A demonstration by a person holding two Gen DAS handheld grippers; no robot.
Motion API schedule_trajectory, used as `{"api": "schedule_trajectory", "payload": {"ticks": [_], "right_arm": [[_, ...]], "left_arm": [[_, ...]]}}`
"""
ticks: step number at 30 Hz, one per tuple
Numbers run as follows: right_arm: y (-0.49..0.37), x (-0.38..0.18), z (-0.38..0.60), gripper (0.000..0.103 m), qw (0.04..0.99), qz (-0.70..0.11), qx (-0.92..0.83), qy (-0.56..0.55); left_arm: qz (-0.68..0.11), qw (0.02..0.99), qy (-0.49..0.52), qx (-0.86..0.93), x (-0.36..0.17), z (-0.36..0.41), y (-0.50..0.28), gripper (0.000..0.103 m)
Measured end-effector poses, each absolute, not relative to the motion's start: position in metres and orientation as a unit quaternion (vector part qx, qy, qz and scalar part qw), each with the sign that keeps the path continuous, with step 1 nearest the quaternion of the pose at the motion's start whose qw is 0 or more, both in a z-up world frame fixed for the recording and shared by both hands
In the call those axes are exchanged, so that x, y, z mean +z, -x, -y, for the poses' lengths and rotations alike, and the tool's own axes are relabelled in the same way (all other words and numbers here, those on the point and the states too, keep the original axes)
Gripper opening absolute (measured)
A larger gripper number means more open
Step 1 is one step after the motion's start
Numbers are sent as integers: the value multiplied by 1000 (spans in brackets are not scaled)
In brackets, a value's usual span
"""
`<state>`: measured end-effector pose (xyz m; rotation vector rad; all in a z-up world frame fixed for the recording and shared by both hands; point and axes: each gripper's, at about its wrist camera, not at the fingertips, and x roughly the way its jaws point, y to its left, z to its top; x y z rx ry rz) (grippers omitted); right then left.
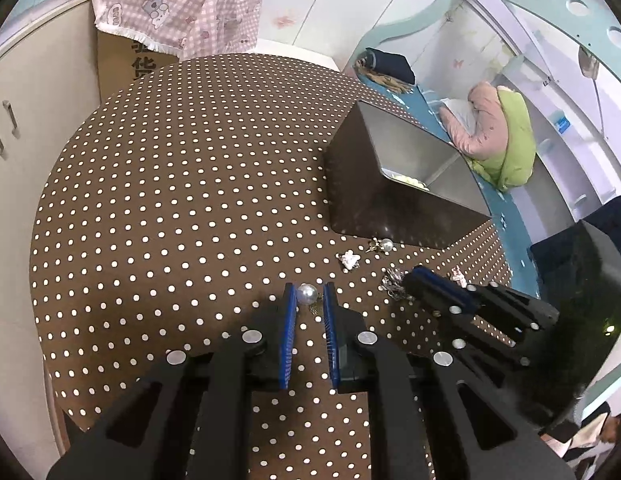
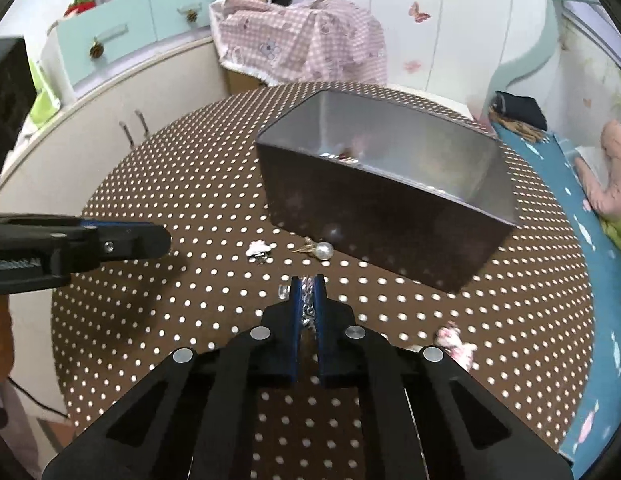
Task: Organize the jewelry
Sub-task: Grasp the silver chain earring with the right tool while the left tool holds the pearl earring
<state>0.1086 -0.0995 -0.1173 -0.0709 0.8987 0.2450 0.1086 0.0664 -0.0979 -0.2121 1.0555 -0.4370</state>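
Observation:
My left gripper (image 1: 308, 290) is shut on a pearl earring (image 1: 306, 294), whose pearl sits between the blue pad tips, just above the dotted tablecloth (image 1: 170, 200). To its right, my right gripper (image 1: 412, 278) lies low over a silver chain (image 1: 392, 283). In the right wrist view the right gripper (image 2: 308, 284) is shut on that silver chain (image 2: 308, 306), which bunches between the pads. The dark metal box (image 2: 370, 216) stands open just beyond, with small pieces on its floor. A second pearl earring (image 2: 324, 250) and a white flower piece (image 2: 258, 248) lie in front of the box.
A pink trinket (image 2: 454, 342) lies right of the right gripper. The left gripper (image 2: 158, 240) reaches in from the left. The round table ends near a white cabinet (image 1: 14, 128) on the left and a blue bed (image 2: 570, 200) on the right. A checked cloth (image 2: 302, 40) covers a carton behind.

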Motion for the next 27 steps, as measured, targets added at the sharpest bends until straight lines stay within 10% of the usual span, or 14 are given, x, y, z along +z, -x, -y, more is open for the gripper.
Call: {"api": "schedule_trajectory", "payload": {"ticks": [27], "right_arm": [[-115,-131,103,11,878,-459,134,13]], "left_arm": [[-500,837,91,-204,-98,-57,-101,12]]}}
